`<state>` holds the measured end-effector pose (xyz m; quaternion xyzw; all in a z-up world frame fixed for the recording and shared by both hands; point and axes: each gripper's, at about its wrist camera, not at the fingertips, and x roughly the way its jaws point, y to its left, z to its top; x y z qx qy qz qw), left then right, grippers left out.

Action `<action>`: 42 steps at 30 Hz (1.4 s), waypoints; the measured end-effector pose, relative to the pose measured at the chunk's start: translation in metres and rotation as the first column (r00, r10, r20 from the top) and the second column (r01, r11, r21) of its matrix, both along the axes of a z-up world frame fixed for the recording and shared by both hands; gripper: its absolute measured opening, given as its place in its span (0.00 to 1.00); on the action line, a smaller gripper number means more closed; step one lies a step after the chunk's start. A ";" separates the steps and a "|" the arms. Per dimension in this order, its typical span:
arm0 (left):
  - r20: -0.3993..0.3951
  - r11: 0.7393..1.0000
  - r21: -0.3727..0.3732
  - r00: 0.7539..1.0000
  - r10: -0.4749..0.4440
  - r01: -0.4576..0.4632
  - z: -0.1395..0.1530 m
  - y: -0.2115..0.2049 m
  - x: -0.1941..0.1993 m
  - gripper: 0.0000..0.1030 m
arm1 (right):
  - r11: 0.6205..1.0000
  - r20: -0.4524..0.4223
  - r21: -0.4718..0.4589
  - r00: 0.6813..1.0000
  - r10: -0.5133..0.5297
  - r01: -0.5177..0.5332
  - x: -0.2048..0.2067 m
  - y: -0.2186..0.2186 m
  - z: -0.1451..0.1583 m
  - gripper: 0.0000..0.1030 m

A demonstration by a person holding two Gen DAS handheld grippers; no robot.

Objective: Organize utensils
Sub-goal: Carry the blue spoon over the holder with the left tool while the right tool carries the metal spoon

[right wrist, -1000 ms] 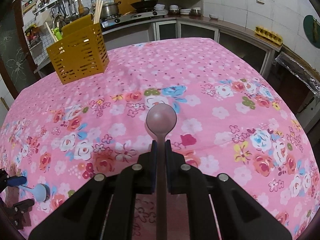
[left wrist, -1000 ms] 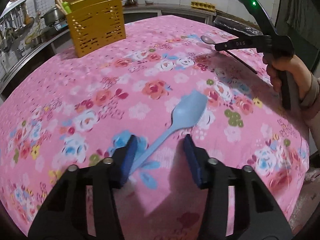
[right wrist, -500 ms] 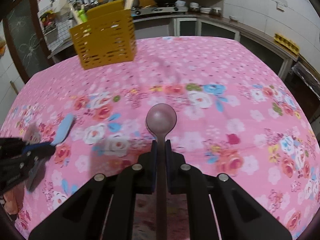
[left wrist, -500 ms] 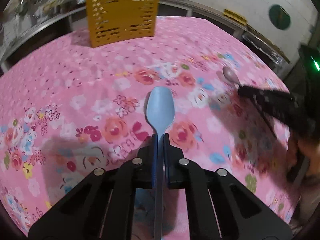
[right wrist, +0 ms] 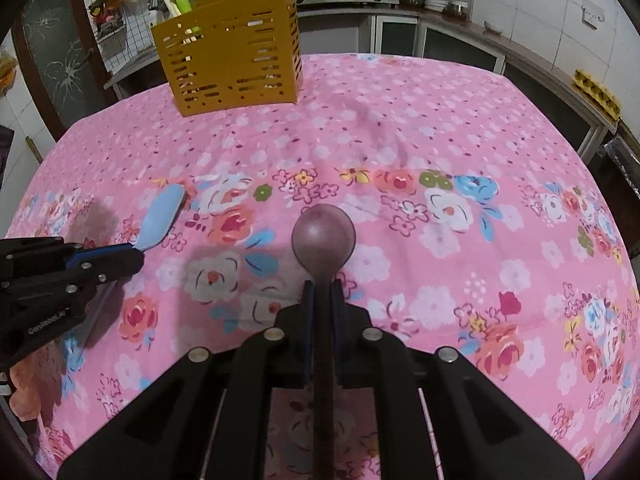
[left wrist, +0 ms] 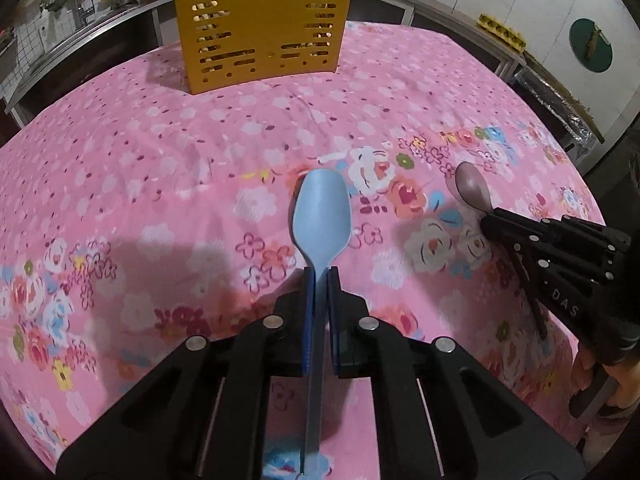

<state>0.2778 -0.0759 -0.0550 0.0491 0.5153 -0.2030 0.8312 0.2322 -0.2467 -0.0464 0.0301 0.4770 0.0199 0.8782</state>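
Gripping a spoon apiece, both tongs are held over the worktop (right wrist: 400, 120), which is covered by a pink flowered cloth. The left tongs (left wrist: 319, 276) are closed tight on the handle of a blue spoon (left wrist: 321, 216); its bowl projects forward past the pads and its handle runs back between the arms. The right tongs (right wrist: 320, 288) are likewise closed on the handle of a brown spoon (right wrist: 323, 236), bowl foremost. Each spoon is clamped just behind its bowl, so that the bowl points away from the hand. It is judged that the bowl would therefore enter the container first, though the long handle trailing behind could foul on the rim.

A yellow slotted basket (right wrist: 228, 64) stands at the far side of the worktop, left of centre in the right-hand view and almost straight ahead in the left-hand view. It is well apart from both spoons, and it is judged to be their destination. Both spoons are seen clear of the cloth, with shadows cast beneath them, so the carrying step is judged to be in hand and the depositing step not yet done.

Counted: two tongs, two spoons (one blue, one brown), one basket. Several sticks, probably chopsticks, and a green item are seen standing in the basket; their number cannot be told. No loose utensil is seen on the visible cloth. The blue spoon lies to the left of the brown one, near the close edge.
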 end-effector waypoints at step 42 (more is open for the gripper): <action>0.545 0.941 -0.256 0.771 0.330 -0.222 0.153 0.066 0.003 0.05 | 0.984 0.583 0.172 0.810 -0.064 -0.047 0.023 -0.003 0.138 0.08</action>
